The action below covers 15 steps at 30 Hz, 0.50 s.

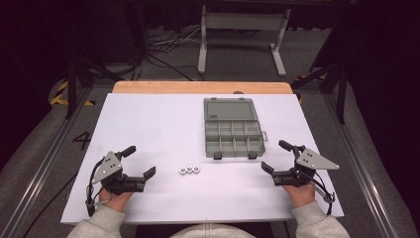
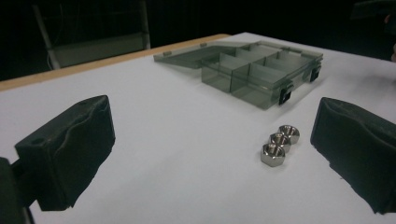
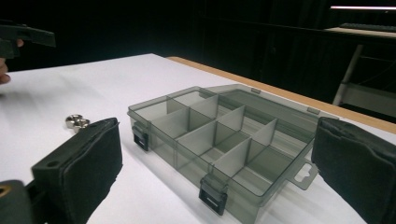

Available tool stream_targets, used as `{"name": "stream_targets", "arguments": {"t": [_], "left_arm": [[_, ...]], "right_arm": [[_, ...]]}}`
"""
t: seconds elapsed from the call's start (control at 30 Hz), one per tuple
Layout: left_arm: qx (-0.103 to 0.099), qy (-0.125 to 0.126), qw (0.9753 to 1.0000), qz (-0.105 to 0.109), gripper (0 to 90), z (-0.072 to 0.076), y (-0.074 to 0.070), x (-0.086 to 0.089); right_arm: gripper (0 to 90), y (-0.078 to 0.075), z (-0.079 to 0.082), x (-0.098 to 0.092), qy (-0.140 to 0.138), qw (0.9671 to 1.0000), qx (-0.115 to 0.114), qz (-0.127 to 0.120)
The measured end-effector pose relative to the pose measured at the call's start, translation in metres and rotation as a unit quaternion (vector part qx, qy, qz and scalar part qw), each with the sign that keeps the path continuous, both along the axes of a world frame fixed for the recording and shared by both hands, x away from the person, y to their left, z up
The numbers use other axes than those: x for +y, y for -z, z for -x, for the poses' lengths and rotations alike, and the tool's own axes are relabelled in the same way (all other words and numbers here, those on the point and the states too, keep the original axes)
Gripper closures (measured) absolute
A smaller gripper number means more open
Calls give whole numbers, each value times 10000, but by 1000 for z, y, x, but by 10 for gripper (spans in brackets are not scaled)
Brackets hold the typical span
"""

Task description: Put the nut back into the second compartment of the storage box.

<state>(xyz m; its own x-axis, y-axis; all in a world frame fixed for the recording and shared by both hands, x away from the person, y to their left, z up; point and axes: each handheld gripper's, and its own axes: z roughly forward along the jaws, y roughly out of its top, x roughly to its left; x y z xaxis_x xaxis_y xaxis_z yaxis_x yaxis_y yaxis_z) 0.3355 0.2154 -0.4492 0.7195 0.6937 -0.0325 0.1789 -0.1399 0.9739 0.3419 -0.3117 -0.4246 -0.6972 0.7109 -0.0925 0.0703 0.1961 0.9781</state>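
The left hand-held gripper (image 1: 139,162) rests near the front-left corner of the tabletop (image 1: 148,119), jaws spread wide with nothing between them. The right hand-held gripper (image 1: 277,156) sits near the front-right corner, likewise wide apart and empty. Both have thick black rubbery pads with a slightly wavy face, soft enough to mould a little around small hard parts.

Between the two, close to the front edge at its middle, lie three nuts (image 1: 189,170) in a short row, touching one another. They are six-sided, bright metal, smooth and shiny, each lying flat with its bore upward. In the left gripper view the nuts (image 2: 279,144) sit just inside the right-hand jaw.

Just behind them, toward the middle of the tabletop, stands the organiser box (image 1: 233,140): translucent grey plastic, lid folded back flat toward the far edge, black latches on its near wall, thin dividers forming what looks like eight compartments, all apparently empty, though the tinted walls make that hard to confirm.

This reads as the start: nothing is picked up yet. The next move, probably for the left hand-held gripper, is to come down over an end nut, pinch it across its flats without nudging its neighbours, then lift it over the near wall into a compartment.
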Motion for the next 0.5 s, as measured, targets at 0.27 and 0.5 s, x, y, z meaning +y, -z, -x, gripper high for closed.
{"name": "stream_targets", "arguments": {"t": [0.27, 0.5], "left_arm": [[-339, 136, 9993, -118, 6, 2, 0, -3], [-243, 262, 9993, 75, 12, 1, -2, -1]], "right_arm": [[0, -1, -1, 0, -25, 9999, 50, -130], [0, -4, -1, 2, -179, 9998, -12, -118]]}}
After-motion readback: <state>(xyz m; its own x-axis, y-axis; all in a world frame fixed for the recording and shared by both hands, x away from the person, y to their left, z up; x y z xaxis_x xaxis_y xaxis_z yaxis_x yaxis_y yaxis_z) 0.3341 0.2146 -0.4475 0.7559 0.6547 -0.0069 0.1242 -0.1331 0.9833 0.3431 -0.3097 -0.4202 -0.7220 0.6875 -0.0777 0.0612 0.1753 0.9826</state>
